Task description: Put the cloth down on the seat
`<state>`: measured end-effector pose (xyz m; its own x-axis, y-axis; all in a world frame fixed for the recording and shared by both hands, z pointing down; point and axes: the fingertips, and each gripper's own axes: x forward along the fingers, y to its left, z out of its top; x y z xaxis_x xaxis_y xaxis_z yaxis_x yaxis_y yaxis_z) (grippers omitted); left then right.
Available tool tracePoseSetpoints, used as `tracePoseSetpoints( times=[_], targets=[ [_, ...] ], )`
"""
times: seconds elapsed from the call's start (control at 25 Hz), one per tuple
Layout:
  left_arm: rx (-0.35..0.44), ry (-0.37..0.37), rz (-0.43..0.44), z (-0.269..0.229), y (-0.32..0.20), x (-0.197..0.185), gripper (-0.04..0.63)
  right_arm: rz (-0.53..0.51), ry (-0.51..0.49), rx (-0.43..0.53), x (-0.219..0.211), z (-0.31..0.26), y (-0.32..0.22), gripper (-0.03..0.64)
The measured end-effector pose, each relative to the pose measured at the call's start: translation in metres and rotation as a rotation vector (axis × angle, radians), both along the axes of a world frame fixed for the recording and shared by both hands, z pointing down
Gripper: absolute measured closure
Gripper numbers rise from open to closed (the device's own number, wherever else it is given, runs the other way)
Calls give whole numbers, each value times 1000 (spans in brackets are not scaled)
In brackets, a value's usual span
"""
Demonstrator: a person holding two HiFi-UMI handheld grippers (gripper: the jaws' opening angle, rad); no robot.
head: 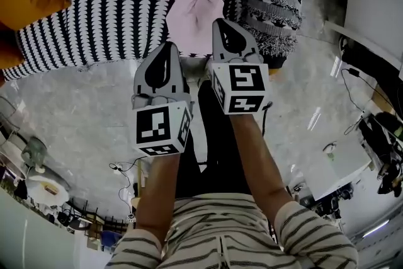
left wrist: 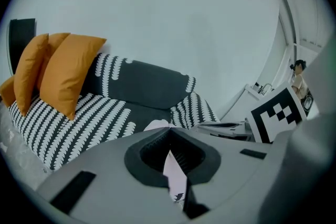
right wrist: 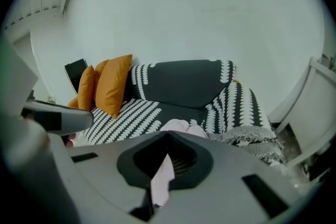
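Left tongs [head: 167,57] and right tongs [head: 221,31] both clamped on pink cloth [head: 195,6], top centre, by striped seat [head: 107,16] front. Plan: reach further over it, lower till slack, release both together.

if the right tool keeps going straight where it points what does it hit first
The right tool, shut on the pink cloth, points at the sofa seat. That seat looks like the first thing it would meet, though depth is hard to judge.
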<state>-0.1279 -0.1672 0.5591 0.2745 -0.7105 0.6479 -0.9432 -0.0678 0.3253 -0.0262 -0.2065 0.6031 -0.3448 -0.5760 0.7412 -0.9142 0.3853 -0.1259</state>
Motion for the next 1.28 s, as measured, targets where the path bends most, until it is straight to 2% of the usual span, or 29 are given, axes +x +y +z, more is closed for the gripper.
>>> tracePoseSetpoints(
  times=[0.12, 0.52, 0.8, 1.0, 1.28],
  targets=[
    [25, -1, 8, -15, 0, 3, 591, 19, -54, -5, 1, -15, 7, 604],
    [123, -20, 19, -56, 6, 8, 591, 30, -137, 55, 3, -63, 25, 604],
    [178, -20, 29, -97, 15, 11, 591, 30, -142, 95, 7, -110, 41, 604],
    [223, -41, 46, -133, 14, 10, 591, 39, -164, 118, 9, -145, 47, 604],
    [301, -75, 29, -198, 17, 4, 591, 41, -203, 179, 8, -211, 55, 604]
  ],
)
